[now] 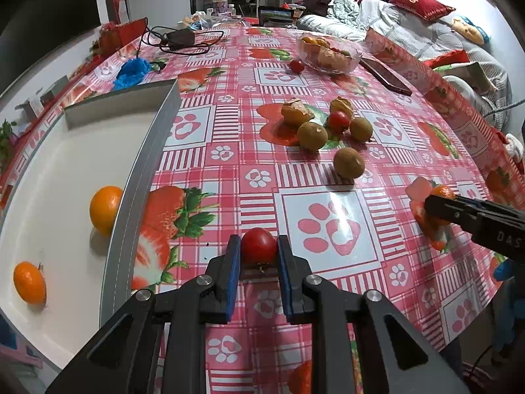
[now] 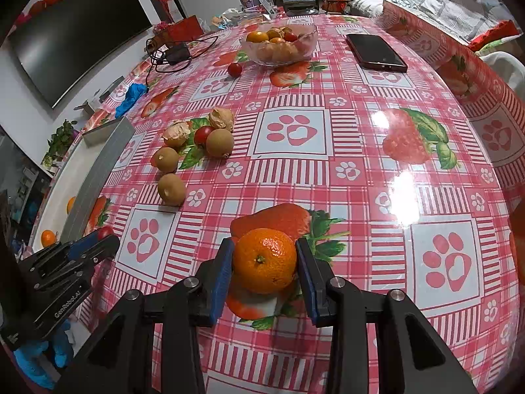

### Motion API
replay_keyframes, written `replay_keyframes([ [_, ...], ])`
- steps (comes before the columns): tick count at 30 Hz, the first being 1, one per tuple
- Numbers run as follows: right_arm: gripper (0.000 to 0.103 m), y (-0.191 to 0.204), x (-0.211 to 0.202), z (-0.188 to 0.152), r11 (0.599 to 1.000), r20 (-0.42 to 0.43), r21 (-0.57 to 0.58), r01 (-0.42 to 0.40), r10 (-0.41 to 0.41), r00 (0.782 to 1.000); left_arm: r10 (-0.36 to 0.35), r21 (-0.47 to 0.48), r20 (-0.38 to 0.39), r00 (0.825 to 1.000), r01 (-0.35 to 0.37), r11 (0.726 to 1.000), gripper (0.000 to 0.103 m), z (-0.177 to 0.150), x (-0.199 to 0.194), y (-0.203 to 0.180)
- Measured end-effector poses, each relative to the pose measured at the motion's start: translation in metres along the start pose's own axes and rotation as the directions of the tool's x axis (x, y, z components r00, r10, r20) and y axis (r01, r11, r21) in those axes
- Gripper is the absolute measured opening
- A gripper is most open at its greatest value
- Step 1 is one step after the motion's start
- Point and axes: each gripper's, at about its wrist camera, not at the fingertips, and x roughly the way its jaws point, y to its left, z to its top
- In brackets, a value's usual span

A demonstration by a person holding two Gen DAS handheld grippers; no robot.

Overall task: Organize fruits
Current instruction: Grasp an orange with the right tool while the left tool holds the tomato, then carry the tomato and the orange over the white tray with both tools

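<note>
We see the table in its strawberry cloth | grey-walled tray at its left edge holds two oranges | our right gripper pinches a mandarin over the cloth | our left gripper pinches a cherry tomato just beside the tray

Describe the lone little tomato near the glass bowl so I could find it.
Find the glass bowl of fruit at the table's far end. Just beside it, on the tablecloth, sits one small red tomato. Unlike the tomato among the brown fruits, it lies alone.
</note>
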Motion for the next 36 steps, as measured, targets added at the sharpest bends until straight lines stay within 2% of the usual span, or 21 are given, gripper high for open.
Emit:
replay_keyframes([
  [36, 0.04, 0.0044, 0.0018, 0.0005, 0.999, -0.001, -0.03, 0.025, -0.025, 1.0, 0.005, -0.003, 0.002, 1.0, -0.005, 1.0, 0.024, -0.0017, -0.0009, -0.0006],
])
